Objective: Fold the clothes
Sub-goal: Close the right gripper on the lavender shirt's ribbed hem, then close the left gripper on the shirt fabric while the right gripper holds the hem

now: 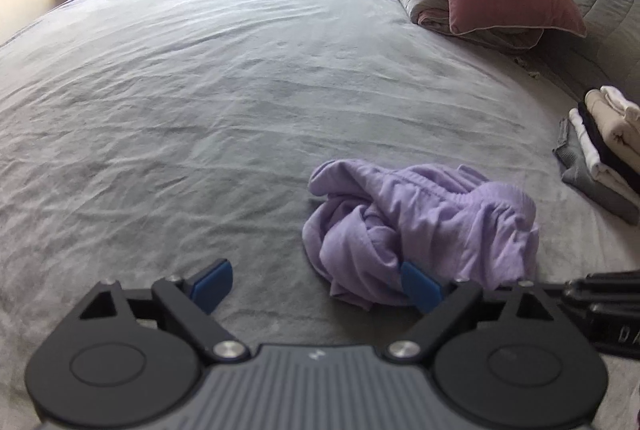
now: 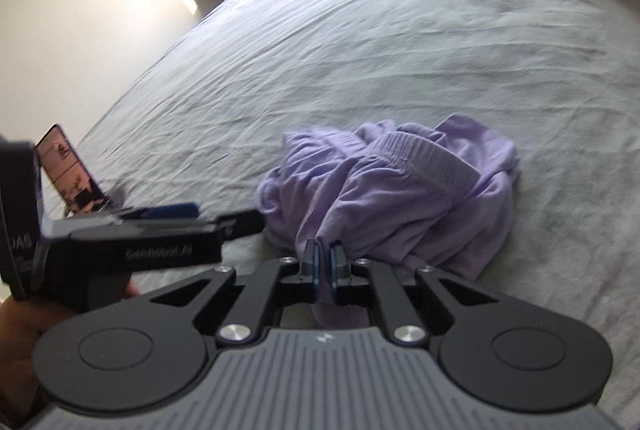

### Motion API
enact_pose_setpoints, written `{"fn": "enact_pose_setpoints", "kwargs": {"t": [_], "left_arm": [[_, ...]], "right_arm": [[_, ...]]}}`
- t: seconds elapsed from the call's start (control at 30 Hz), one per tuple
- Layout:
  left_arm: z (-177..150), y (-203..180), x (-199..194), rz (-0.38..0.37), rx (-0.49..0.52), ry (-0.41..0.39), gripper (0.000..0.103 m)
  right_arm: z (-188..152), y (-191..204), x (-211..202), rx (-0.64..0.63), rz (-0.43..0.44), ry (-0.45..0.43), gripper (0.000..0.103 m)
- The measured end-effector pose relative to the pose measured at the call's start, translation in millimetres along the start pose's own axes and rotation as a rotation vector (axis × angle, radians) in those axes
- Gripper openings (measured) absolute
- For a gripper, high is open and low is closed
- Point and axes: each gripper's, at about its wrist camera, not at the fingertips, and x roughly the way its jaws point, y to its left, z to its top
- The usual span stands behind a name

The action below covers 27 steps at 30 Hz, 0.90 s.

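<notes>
Pinching a fold of the crumpled lilac shorts [image 2: 384, 189] at their near edge, the right gripper [image 2: 325, 262] has its jaws nearly shut on the cloth, while the left gripper [image 1: 316, 284] hangs just beside the heap, jaws wide and empty, both angled down at the grey bedsheet [image 1: 200, 89]. Folding here looks barely begun, shorts bunched with the waistband on top; farther right a stack of folded clothes [image 1: 608, 145] suggests earlier pieces are done
</notes>
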Motion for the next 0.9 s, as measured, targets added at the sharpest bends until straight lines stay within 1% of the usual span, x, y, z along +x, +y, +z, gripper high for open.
{"fn": "enact_pose_setpoints", "kwargs": {"t": [0.1, 0.17, 0.2, 0.23, 0.3, 0.37, 0.43, 0.47, 0.57, 0.63, 0.7, 0.83, 0.87, 0.9], "left_arm": [[5, -3, -1, -0.086, -0.026, -0.013, 0.088], [7, -7, 0, -0.119, -0.031, -0.016, 0.086], [7, -10, 1, -0.129, -0.027, -0.018, 0.086], [7, -13, 2, -0.132, -0.023, -0.018, 0.085], [6, -18, 4, -0.128, -0.013, -0.016, 0.084], [5, -20, 5, -0.12, -0.009, -0.016, 0.084], [5, -21, 7, -0.111, -0.009, -0.012, 0.084], [5, -20, 7, -0.108, -0.011, -0.009, 0.084], [5, -16, 7, -0.108, -0.029, 0.001, 0.082], [6, -13, 7, -0.126, -0.048, 0.009, 0.08], [7, -6, 8, -0.169, -0.083, 0.027, 0.077], [8, 9, 10, -0.25, -0.179, 0.063, 0.077], [8, 12, 11, -0.268, -0.203, 0.071, 0.077], [8, 15, 11, -0.285, -0.225, 0.076, 0.077]], "right_arm": [[-4, 3, 2, 0.007, 0.035, 0.042, 0.008], [-7, 4, 4, 0.007, 0.06, 0.072, 0.008], [-8, 5, 4, -0.002, 0.062, 0.08, 0.009], [-9, 5, 3, -0.01, 0.058, 0.079, 0.013], [-10, 2, 0, -0.004, 0.042, 0.062, 0.014], [-9, -2, -3, 0.006, 0.026, 0.044, 0.021], [-6, -7, -10, 0.018, 0.0, 0.003, 0.059], [-5, -9, -14, 0.021, -0.018, -0.026, 0.062], [1, -20, -20, 0.037, -0.058, -0.087, 0.062], [4, -28, -19, 0.066, -0.077, -0.111, 0.062], [5, -34, -14, 0.091, -0.093, -0.12, 0.062], [6, -35, 1, 0.113, -0.065, -0.116, 0.062], [6, -34, 4, 0.114, -0.057, -0.116, 0.06], [6, -32, 7, 0.114, -0.046, -0.118, 0.047]]}}
